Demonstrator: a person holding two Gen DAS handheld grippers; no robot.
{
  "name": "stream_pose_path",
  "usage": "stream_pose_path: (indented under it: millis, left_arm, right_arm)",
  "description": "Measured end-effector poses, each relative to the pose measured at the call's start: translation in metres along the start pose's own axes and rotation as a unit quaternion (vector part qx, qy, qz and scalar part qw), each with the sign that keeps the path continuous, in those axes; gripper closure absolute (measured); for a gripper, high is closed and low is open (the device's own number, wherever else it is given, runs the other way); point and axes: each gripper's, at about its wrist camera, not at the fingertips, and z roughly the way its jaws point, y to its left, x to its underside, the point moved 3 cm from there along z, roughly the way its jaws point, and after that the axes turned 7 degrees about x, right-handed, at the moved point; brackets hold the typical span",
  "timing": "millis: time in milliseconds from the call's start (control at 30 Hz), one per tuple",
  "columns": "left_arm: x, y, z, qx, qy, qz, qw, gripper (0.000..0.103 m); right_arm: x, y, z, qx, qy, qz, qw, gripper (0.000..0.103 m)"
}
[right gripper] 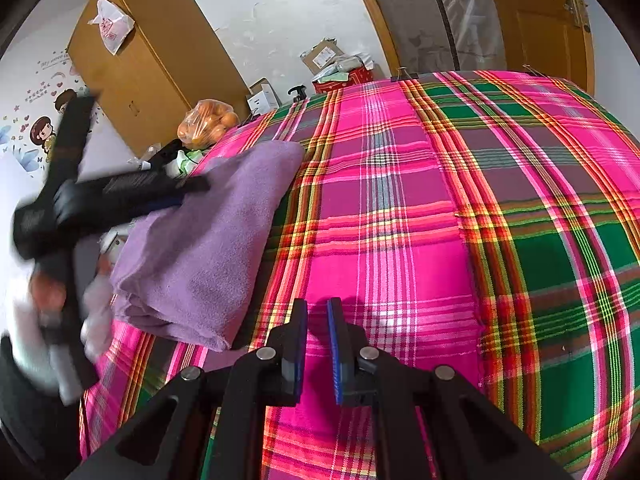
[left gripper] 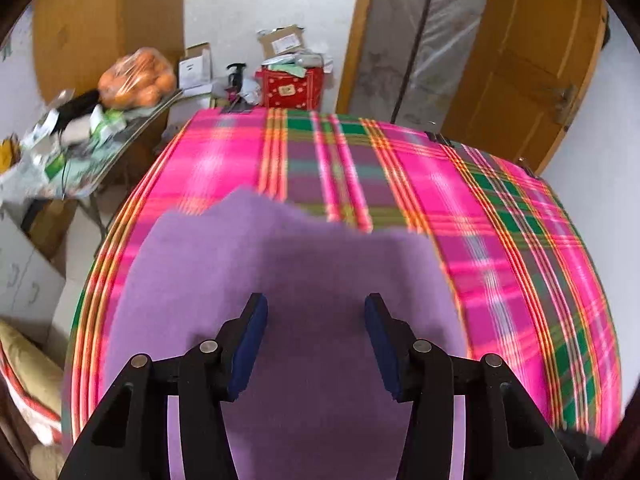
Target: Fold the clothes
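A folded purple cloth point(left gripper: 288, 280) lies on the pink and green plaid cover point(left gripper: 500, 240) near its left edge. My left gripper point(left gripper: 316, 304) hovers over the cloth with its jaws wide apart and nothing between them. In the right wrist view the same purple cloth point(right gripper: 208, 248) sits in a thick folded stack at the left. The left gripper point(right gripper: 192, 188) shows there as a blurred black tool over the cloth's far part. My right gripper point(right gripper: 317, 308) is over bare plaid cover point(right gripper: 440, 220), right of the cloth, with its jaws nearly together and empty.
A cluttered side table point(left gripper: 80, 148) with a bag of oranges point(left gripper: 138, 76) stands left of the bed. Boxes and a red bag point(left gripper: 290, 88) sit on the floor behind it. A wooden wardrobe point(right gripper: 152, 52) and a wooden door point(left gripper: 532, 60) stand beyond.
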Motion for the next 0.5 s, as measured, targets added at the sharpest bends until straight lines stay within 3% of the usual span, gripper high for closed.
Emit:
stream_pose_path:
  millis: [333,500]
  left_arm:
    - [0.085,0.001,-0.049,0.002,-0.008,0.041,0.9991,0.05]
    - [0.096,0.007,-0.046,-0.007,-0.001,0.051,0.9987,0.051]
  right_arm:
    - [0.001,0.001,-0.002,0.004,-0.001,0.0,1.0,0.092]
    - [0.003,0.006,-0.004,0.005,-0.002,-0.009,1.0,0.092]
